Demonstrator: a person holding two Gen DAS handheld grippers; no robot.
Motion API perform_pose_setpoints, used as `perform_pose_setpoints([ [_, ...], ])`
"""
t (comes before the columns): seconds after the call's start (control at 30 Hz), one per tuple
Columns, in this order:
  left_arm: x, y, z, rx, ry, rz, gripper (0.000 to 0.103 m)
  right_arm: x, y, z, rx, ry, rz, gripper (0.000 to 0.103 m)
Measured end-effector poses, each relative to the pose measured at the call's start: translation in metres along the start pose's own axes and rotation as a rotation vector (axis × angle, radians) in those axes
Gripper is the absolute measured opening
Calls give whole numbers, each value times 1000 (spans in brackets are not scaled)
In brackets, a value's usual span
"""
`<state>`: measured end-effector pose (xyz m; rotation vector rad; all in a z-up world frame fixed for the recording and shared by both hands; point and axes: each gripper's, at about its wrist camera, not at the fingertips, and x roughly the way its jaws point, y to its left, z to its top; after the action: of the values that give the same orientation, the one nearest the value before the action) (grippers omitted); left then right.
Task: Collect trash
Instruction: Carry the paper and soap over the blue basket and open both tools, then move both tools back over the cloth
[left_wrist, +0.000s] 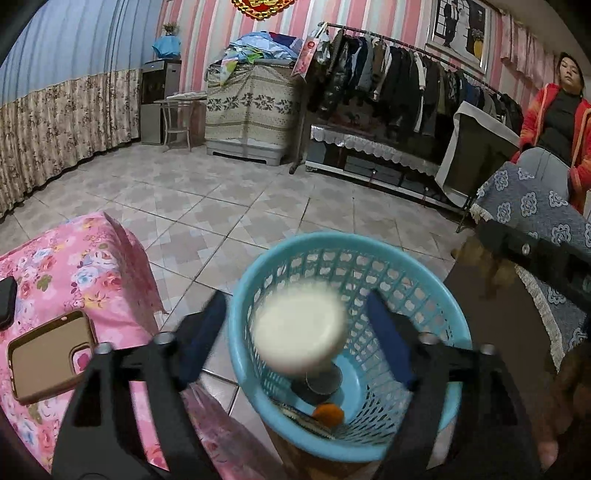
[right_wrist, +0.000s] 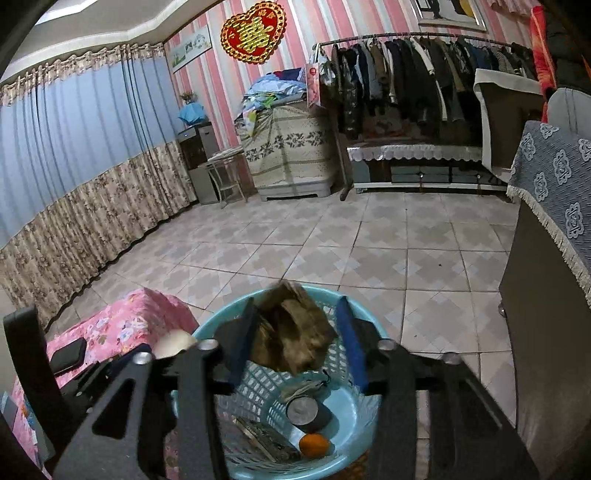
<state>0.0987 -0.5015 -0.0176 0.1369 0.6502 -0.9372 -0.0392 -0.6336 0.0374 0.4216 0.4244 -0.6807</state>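
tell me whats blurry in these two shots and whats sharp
Left wrist view: the white round object over the blue basket is motion-smeared; the floor stays sharp. Right wrist view: the brown crumpled wad is soft-edged, the orange crisp.

Basket (left_wrist: 240, 317) on floor (left_wrist: 229, 206) right of cloth-covered table (left_wrist: 92, 258), can (right_wrist: 302, 411) and orange (right_wrist: 314, 444) inside

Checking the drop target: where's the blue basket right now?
The blue basket sits on the tiled floor directly below both grippers, low centre in both wrist views, between the pink floral cloth on its left and the dark cabinet on its right.
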Motion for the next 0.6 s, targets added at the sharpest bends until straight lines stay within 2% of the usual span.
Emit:
perform_pose_setpoints([
  [0.2, -4, -1, 4, -3, -15, 2, 81, -5, -1, 1, 16, -22, 11, 59],
  [0.37, -22, 14, 10, -25, -38, 29, 81, -11, 5, 4, 5, -37, 8, 59],
  [0.53, -58, 44, 18, -53, -75, 82, 81, -18, 28, 6, -45, -48, 25, 59],
  [0.6, -85, 64, 20, -50, -95, 122, 81, -22, 49, 4, -77, -51, 64, 59],
])
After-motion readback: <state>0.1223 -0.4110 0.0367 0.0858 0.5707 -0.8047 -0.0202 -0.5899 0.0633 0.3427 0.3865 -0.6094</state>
